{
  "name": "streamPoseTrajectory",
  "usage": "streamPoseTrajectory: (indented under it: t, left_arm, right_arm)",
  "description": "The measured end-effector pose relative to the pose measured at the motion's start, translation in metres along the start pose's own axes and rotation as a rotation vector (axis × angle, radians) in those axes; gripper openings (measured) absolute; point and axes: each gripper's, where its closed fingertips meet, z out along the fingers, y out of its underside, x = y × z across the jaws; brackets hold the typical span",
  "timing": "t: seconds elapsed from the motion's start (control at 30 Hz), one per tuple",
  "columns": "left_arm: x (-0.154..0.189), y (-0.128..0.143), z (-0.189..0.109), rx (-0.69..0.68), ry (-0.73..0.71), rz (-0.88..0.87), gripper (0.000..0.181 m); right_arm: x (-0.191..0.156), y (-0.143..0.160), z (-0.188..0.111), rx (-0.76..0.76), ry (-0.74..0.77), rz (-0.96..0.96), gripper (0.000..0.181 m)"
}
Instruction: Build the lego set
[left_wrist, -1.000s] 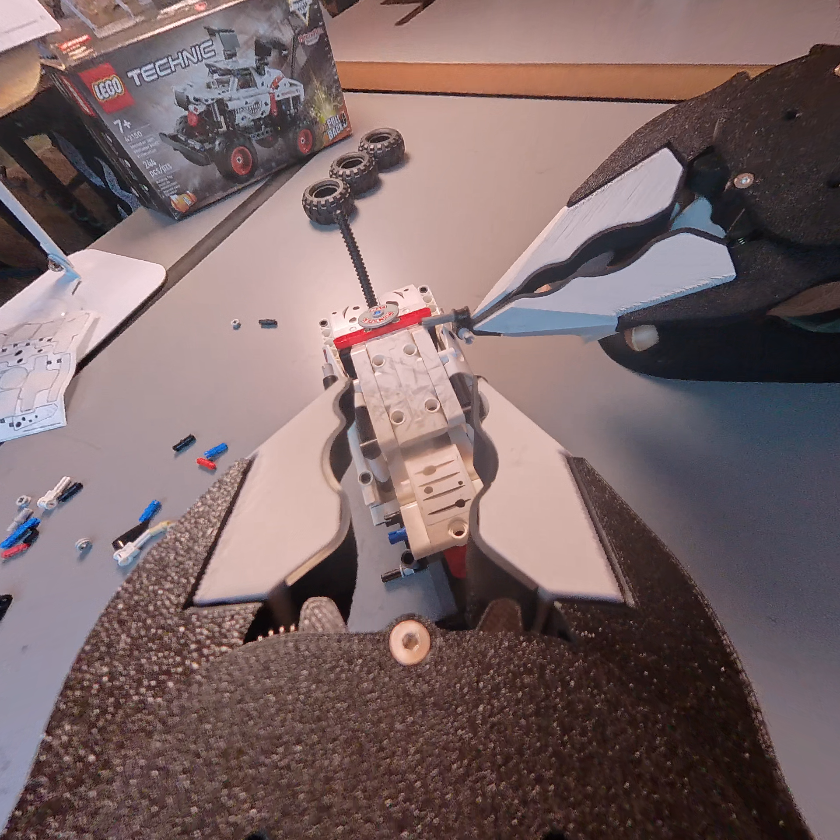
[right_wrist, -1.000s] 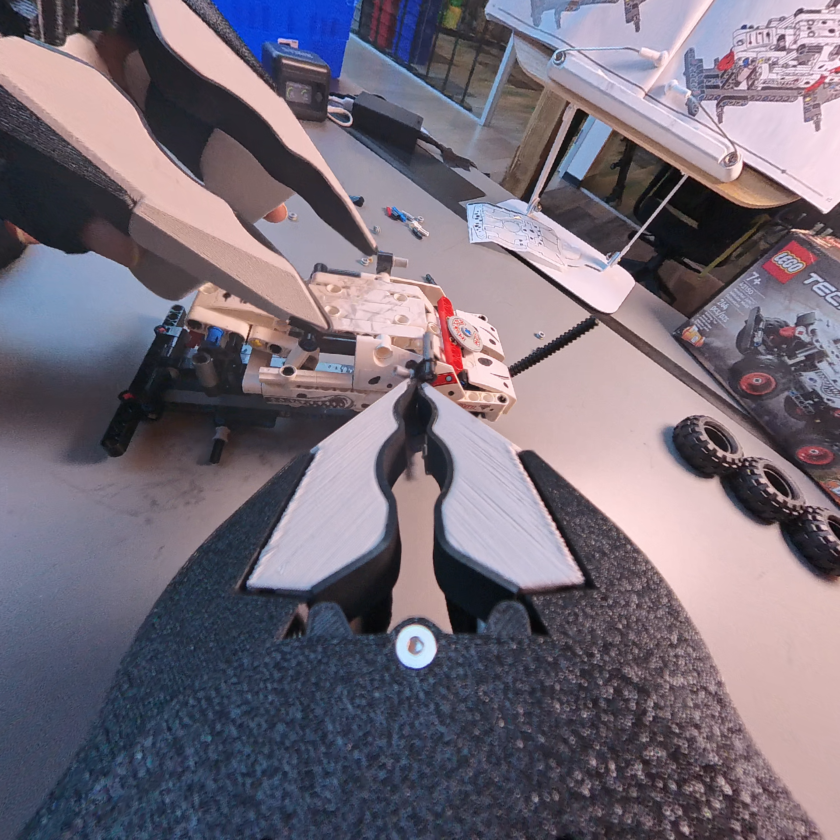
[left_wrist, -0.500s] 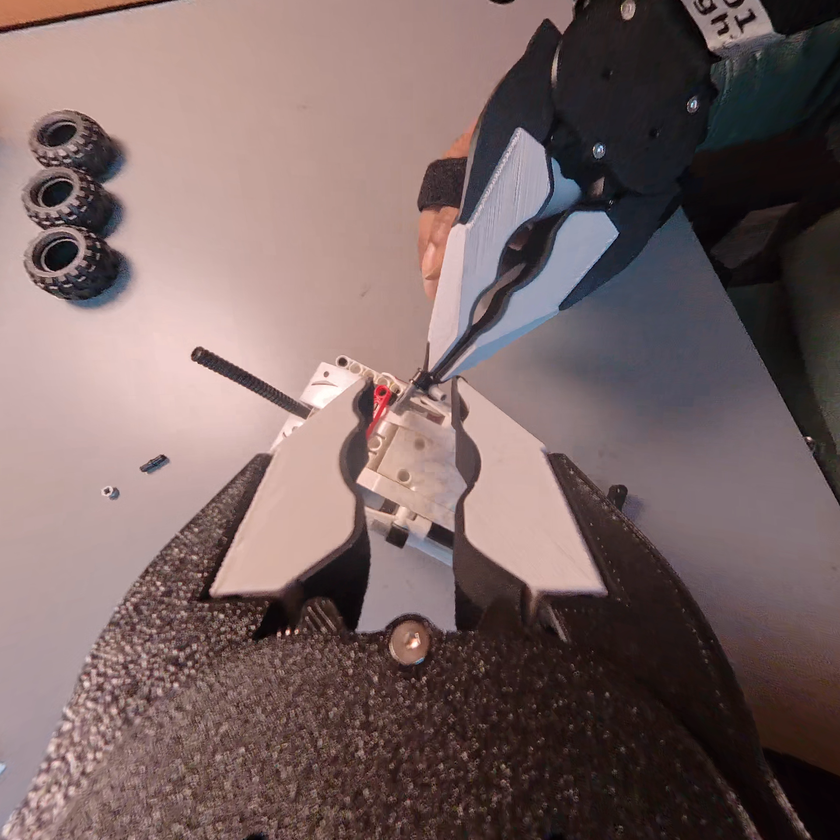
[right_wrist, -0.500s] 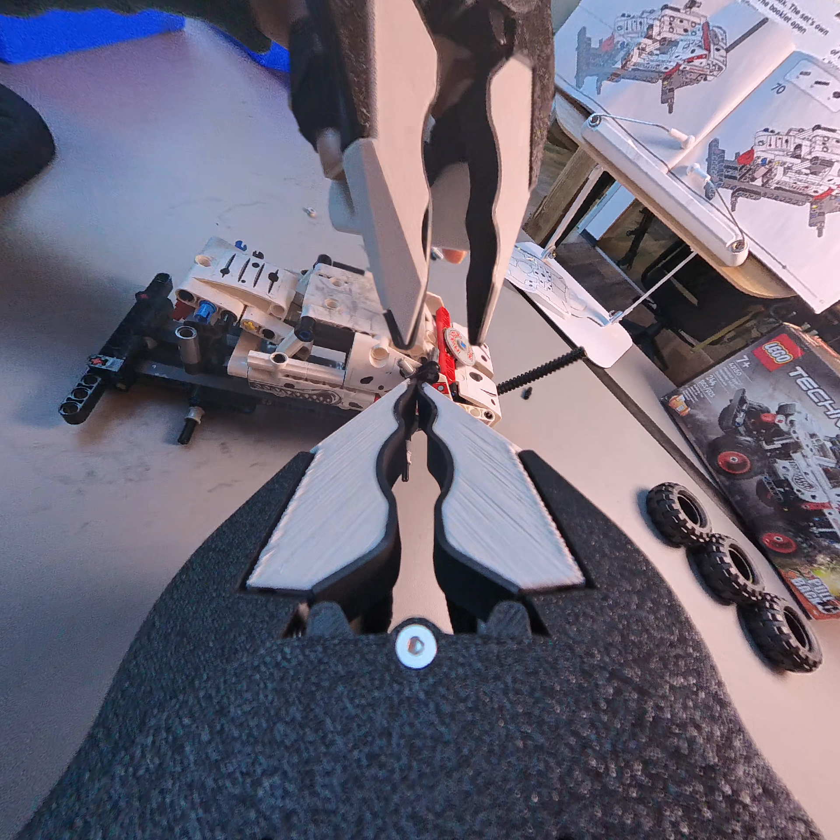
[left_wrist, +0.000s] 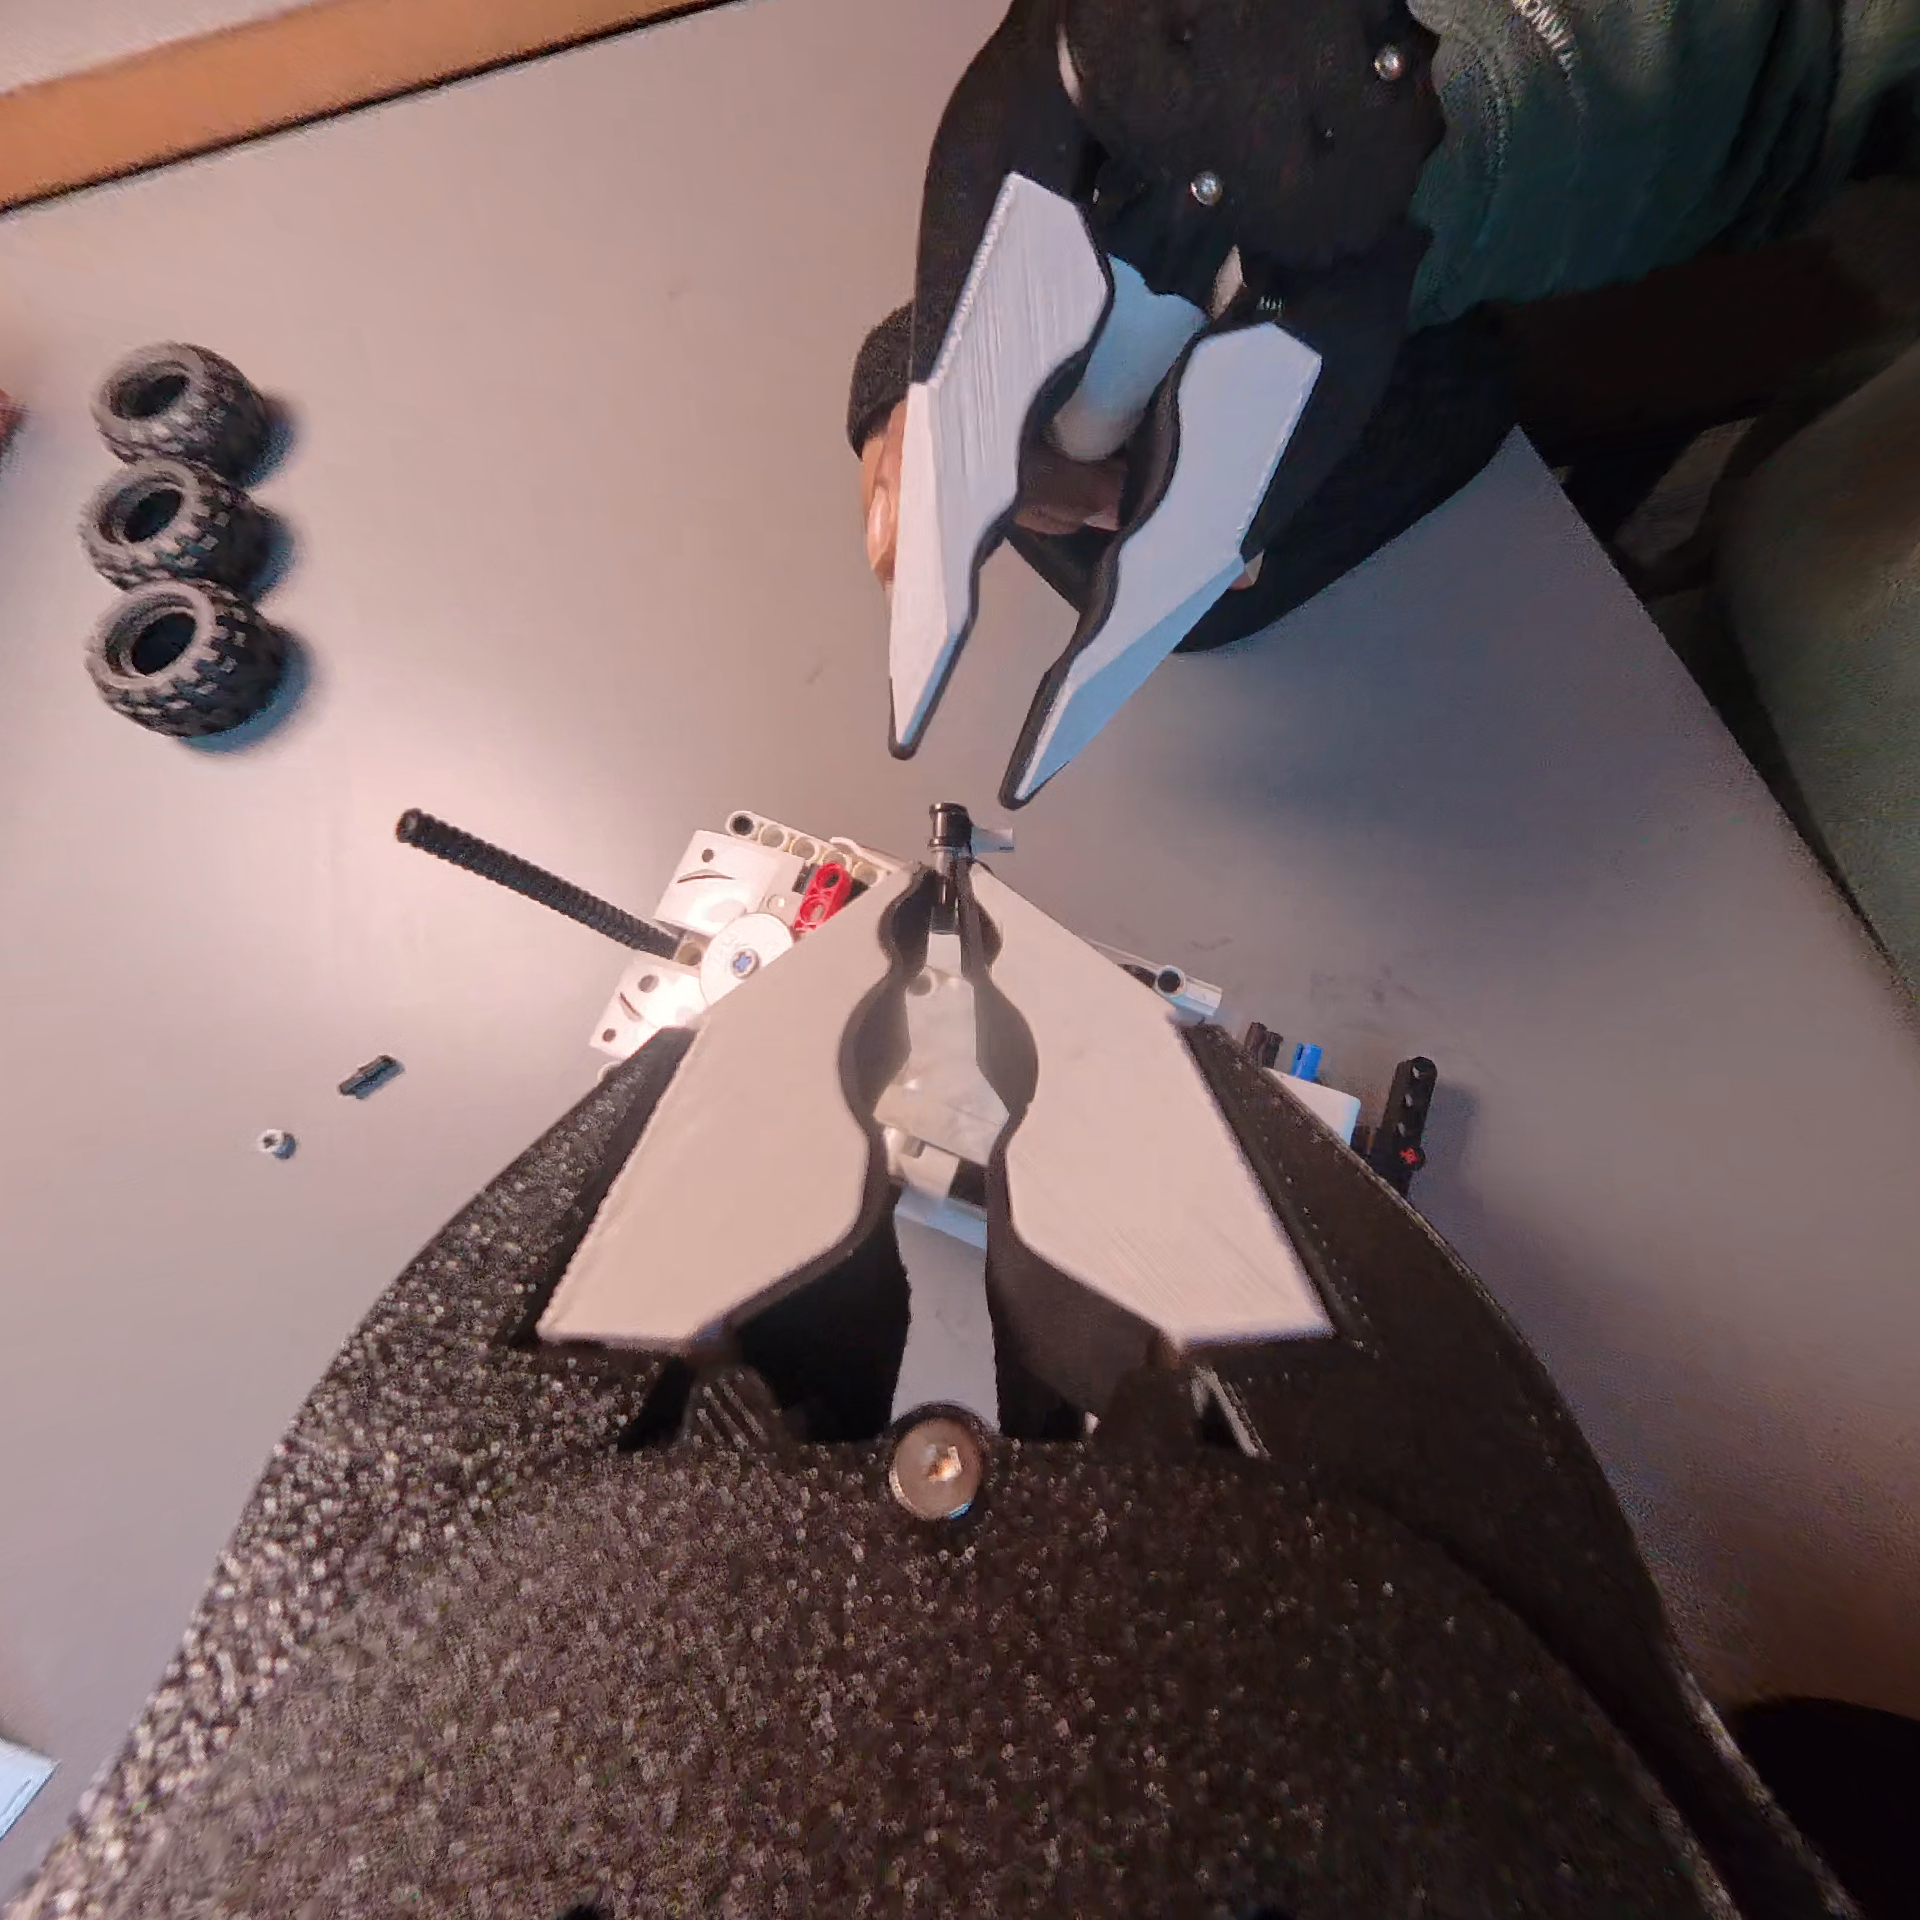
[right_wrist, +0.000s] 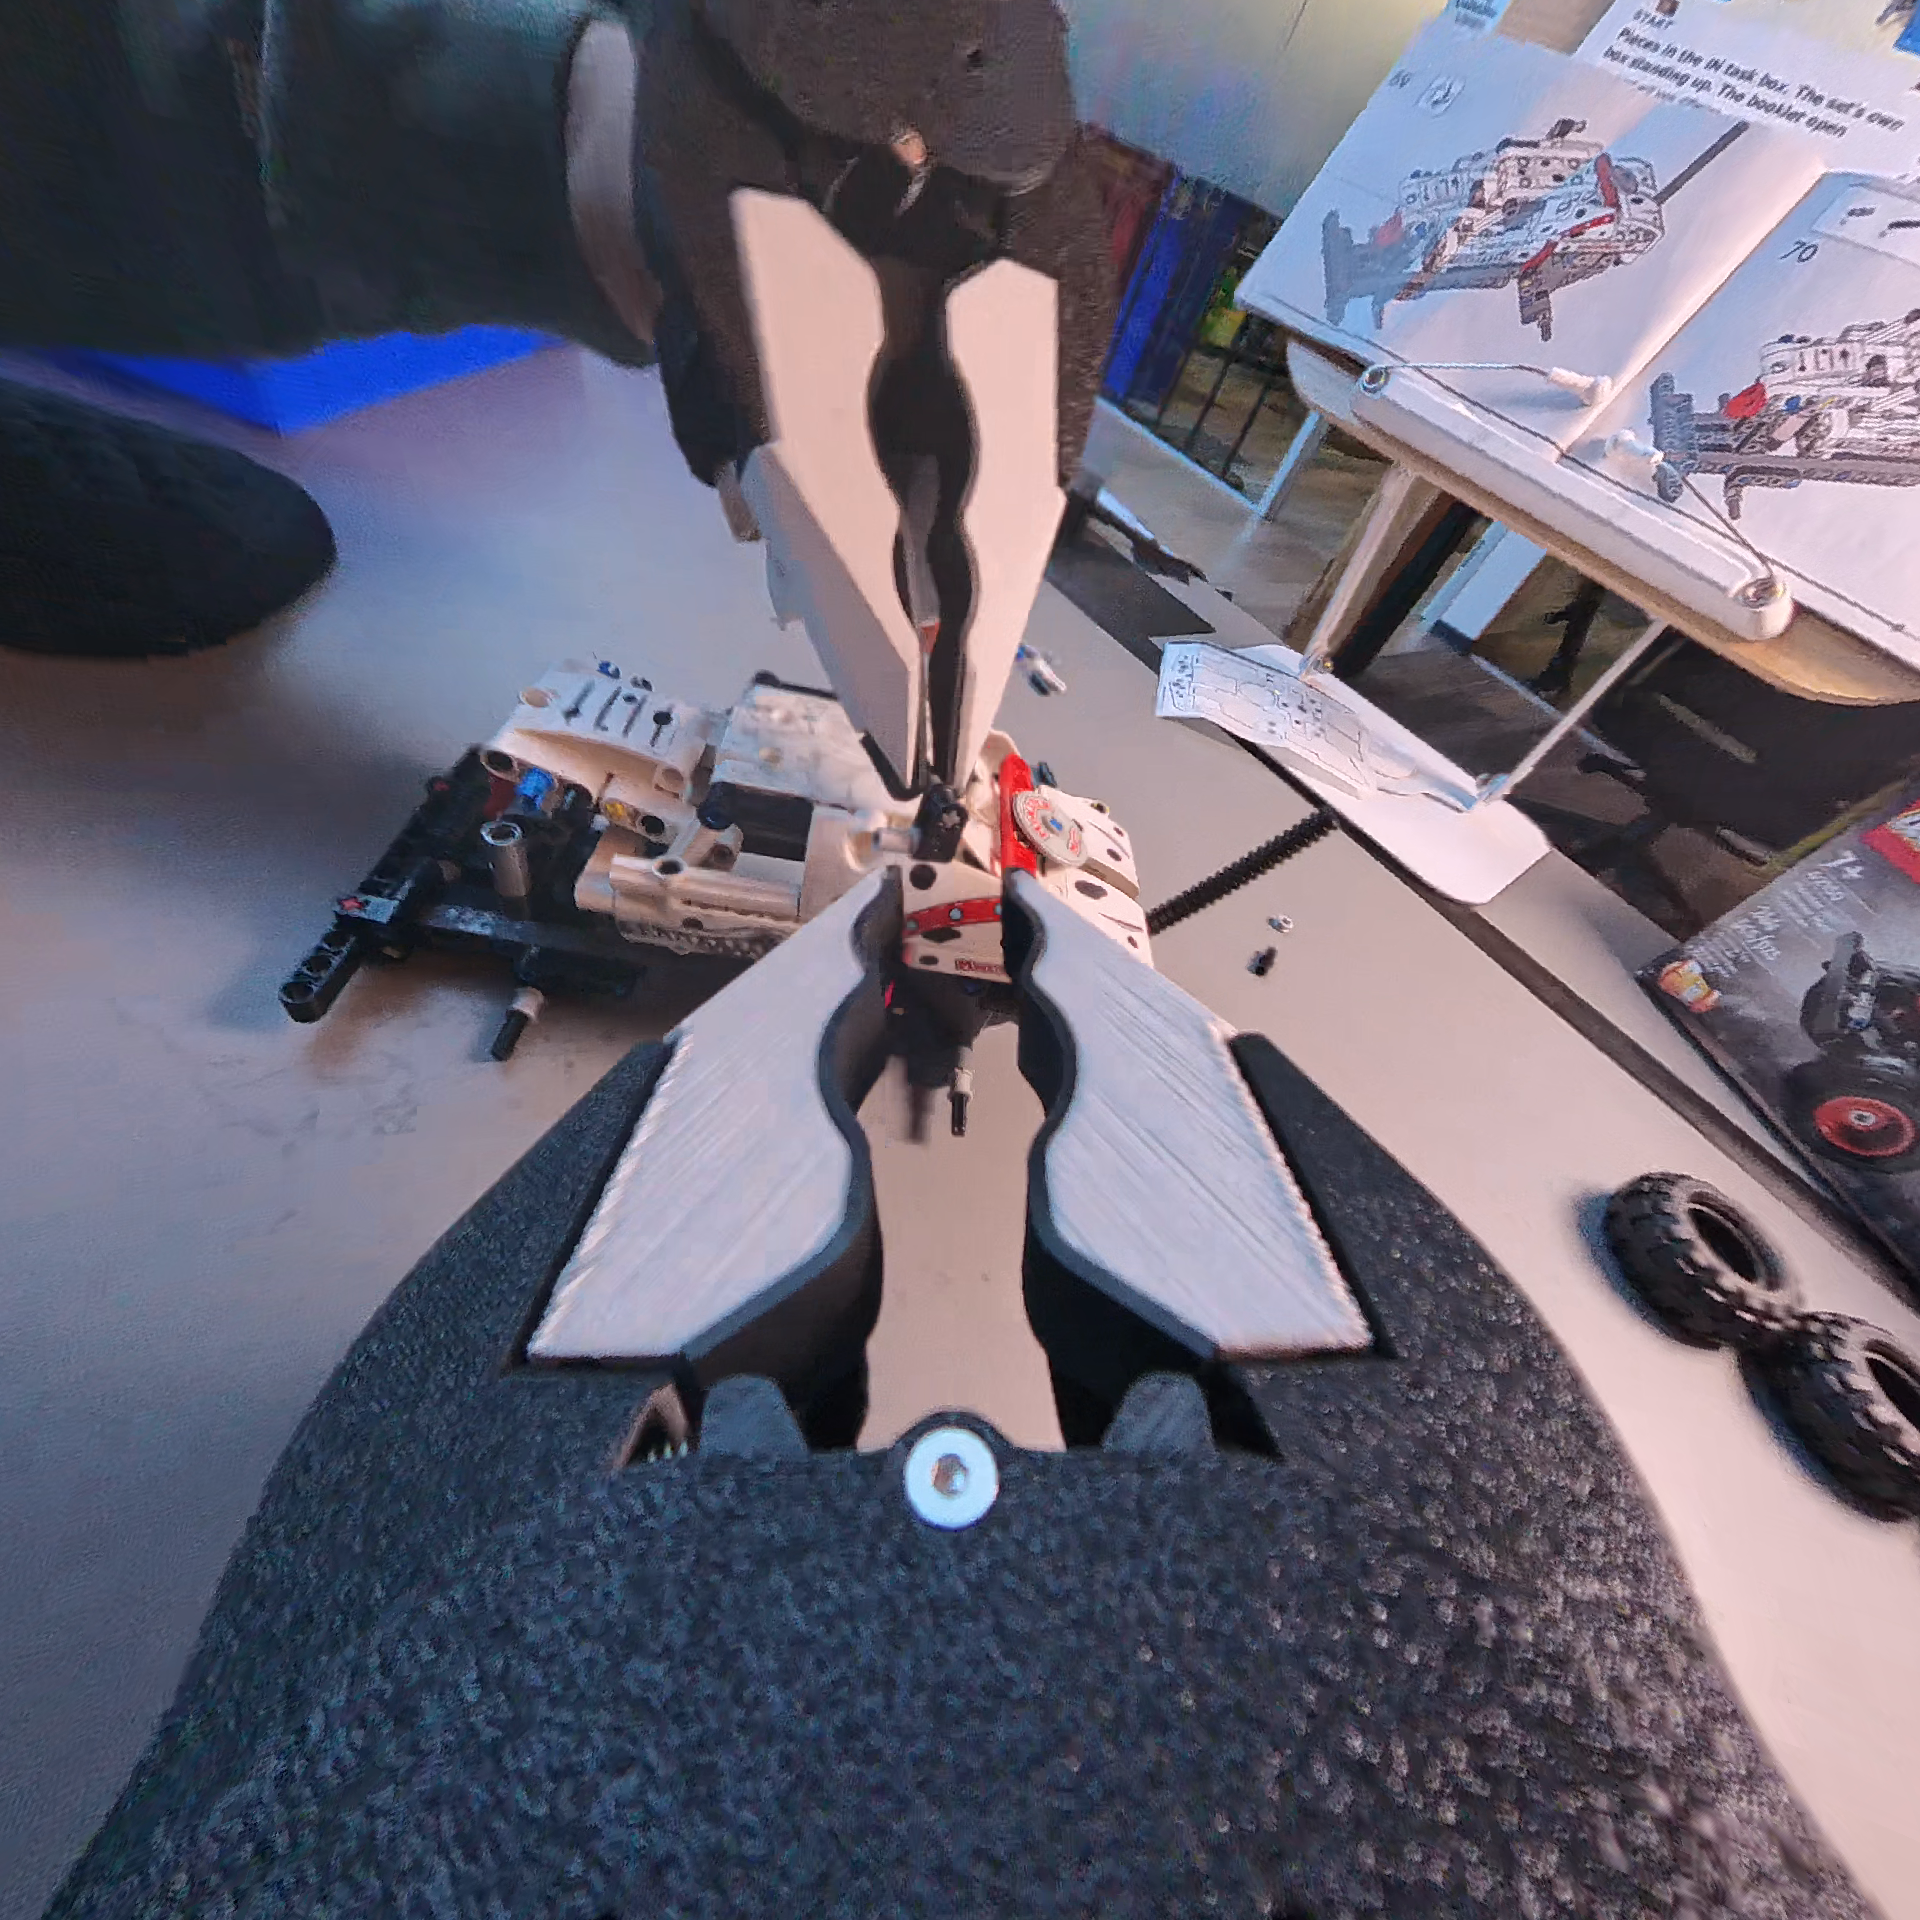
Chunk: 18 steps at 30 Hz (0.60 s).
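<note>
The partly built white, black and red truck model (right_wrist: 665, 831) lies on the grey table and also shows in the left wrist view (left_wrist: 727, 904). My left gripper (left_wrist: 945, 883) is shut on a small black connector piece (left_wrist: 948, 831) with a grey pin, right at the model's red front end. In the right wrist view the left gripper (right_wrist: 935, 769) comes down from above onto that piece (right_wrist: 940, 816). My right gripper (right_wrist: 945, 899) is open and empty just in front of the piece. In the left wrist view the right gripper (left_wrist: 956, 774) hovers just above the piece.
Three black tyres (left_wrist: 171, 540) lie to the left of the model, and some show in the right wrist view (right_wrist: 1766, 1320). A black ribbed rod (left_wrist: 530, 883) sticks out of the model. Small loose pins (left_wrist: 369, 1075) lie nearby. The set box (right_wrist: 1829, 1018), booklet stand (right_wrist: 1662, 260) and sticker sheet (right_wrist: 1299, 717) are at the right. Less than 4 cm separates the two grippers' tips.
My left gripper has left the model's body, swung over its front and shut on the small black piece. My right gripper has let go of that piece and opened.
</note>
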Motion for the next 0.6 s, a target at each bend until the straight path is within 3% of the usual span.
streamPoseTrajectory:
  t: [0.13,0.4,0.47,0.6]
  left_arm:
    - [0.018,-0.011,-0.006,0.063,-0.125,0.106,0.003]
    - [0.032,-0.024,-0.013,0.115,-0.213,0.149,0.004]
    - [0.031,-0.025,-0.014,0.137,-0.216,0.114,0.005]
    - [0.005,-0.009,-0.029,0.174,-0.275,-0.116,0.031]
  right_arm:
    - [-0.009,-0.022,-0.007,0.100,-0.134,0.171,0.026]
    - [-0.026,-0.036,-0.009,0.126,-0.213,0.095,0.007]
    - [-0.025,-0.037,-0.011,0.131,-0.209,0.124,0.007]
    - [-0.016,-0.021,-0.014,0.073,-0.145,0.132,0.007]
